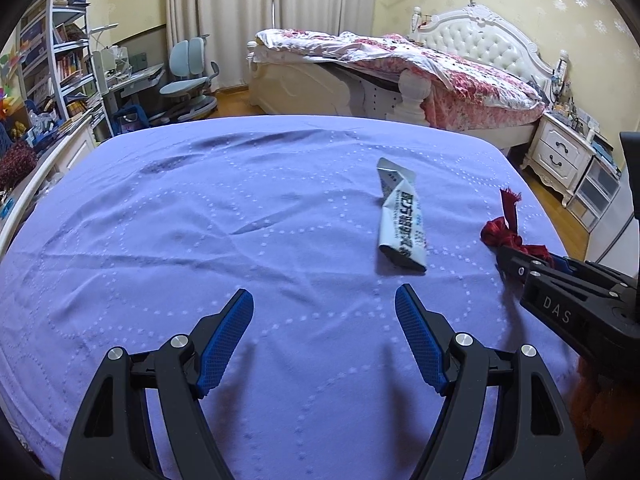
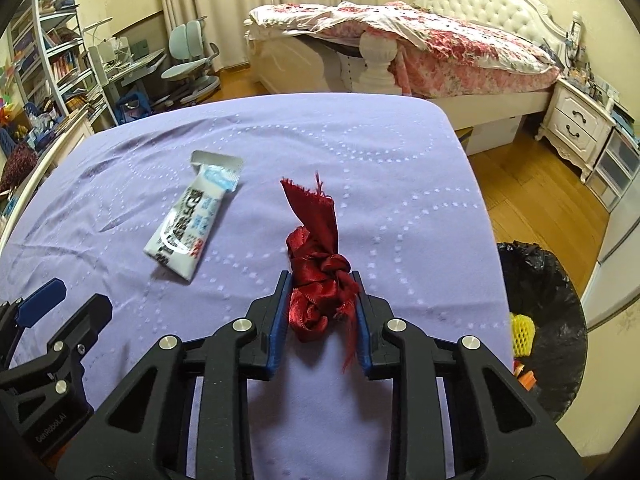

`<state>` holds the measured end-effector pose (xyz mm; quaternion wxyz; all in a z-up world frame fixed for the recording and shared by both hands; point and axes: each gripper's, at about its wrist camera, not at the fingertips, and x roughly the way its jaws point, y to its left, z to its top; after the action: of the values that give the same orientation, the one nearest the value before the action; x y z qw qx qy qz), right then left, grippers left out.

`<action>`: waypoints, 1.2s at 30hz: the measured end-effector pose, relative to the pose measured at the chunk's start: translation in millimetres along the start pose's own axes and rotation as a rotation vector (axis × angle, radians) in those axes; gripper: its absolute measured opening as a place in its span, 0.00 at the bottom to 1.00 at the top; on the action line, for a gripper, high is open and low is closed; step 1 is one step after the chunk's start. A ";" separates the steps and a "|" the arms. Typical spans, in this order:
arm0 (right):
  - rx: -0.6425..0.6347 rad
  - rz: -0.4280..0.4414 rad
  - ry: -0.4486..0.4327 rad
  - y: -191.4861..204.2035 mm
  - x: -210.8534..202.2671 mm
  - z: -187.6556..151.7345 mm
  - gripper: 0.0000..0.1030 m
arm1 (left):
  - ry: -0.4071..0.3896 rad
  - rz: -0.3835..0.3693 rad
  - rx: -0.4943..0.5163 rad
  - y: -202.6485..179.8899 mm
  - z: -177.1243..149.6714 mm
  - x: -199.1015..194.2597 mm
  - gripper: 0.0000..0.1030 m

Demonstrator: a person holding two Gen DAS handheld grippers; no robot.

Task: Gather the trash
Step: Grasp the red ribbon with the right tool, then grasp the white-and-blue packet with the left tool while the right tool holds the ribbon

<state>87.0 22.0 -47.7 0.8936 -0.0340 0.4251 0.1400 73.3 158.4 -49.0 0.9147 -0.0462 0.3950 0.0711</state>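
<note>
Right gripper (image 2: 322,300) is clamped on the knotted red ribbon (image 2: 320,272), which lies on the purple-covered bench (image 2: 400,184) near its right edge. Left gripper (image 1: 324,336) hovers above the cloth with jaws spread wide and nothing between them. White crumpled tube (image 2: 188,228) lies flat just left of the ribbon. Black-lined trash bin (image 2: 544,320) stands on the floor beside the bench's right edge.

bin (image 2: 548,320) half cut off behind the purple bedspread (image 2: 280,152).
</note>
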 end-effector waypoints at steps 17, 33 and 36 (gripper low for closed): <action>0.039 0.017 0.000 -40.3 12.2 25.1 0.27 | 0.021 -0.032 0.045 -36.0 34.4 40.3 0.71; 0.033 0.024 0.001 -41.3 16.3 29.0 0.27 | 0.067 -0.076 0.095 -43.4 35.1 48.9 0.33; 0.034 0.025 0.002 -42.1 15.7 29.0 0.26 | 0.066 -0.083 0.086 -42.1 33.3 45.1 0.32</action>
<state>129.9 -9.7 -43.8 0.8918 -0.0139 0.4287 0.1439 134.7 125.8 -58.0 0.9045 -0.0254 0.4254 0.0143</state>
